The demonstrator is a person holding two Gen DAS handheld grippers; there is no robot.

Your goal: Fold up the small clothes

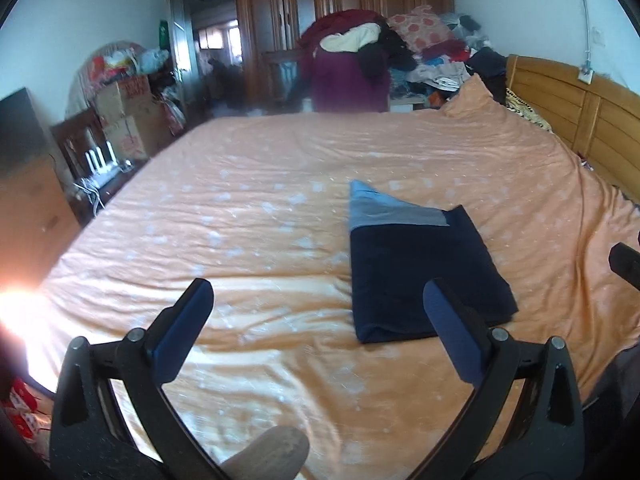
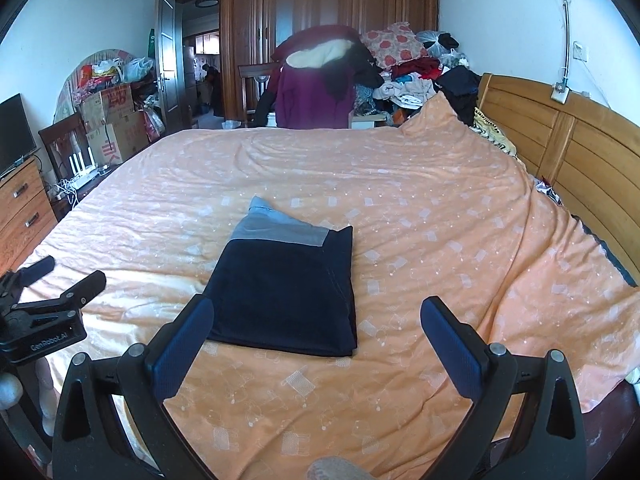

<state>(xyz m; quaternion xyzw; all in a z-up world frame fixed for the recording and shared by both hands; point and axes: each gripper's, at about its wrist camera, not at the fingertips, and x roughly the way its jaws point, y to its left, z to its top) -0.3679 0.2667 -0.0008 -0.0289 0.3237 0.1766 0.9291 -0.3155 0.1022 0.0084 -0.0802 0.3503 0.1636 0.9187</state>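
A folded navy garment [image 1: 424, 272] with a grey and light-blue end lies flat on the orange bedspread [image 1: 260, 216]. In the right wrist view the same folded garment [image 2: 286, 288] sits just beyond the fingers, on the bedspread [image 2: 420, 220]. My left gripper [image 1: 318, 304] hovers open above the bed, to the left of the garment and near its front edge, holding nothing. My right gripper [image 2: 316, 320] is open too, its left finger [image 2: 184, 344] over the garment's near left corner. The left gripper [image 2: 60, 284] shows at the far left of the right wrist view.
A wooden headboard [image 2: 568, 152] runs along the right. A heap of clothes [image 2: 404, 72] and a purple-draped chair [image 2: 316, 96] stand past the bed's far edge. Cardboard boxes [image 2: 112, 124] and a dresser [image 2: 24, 204] line the left side.
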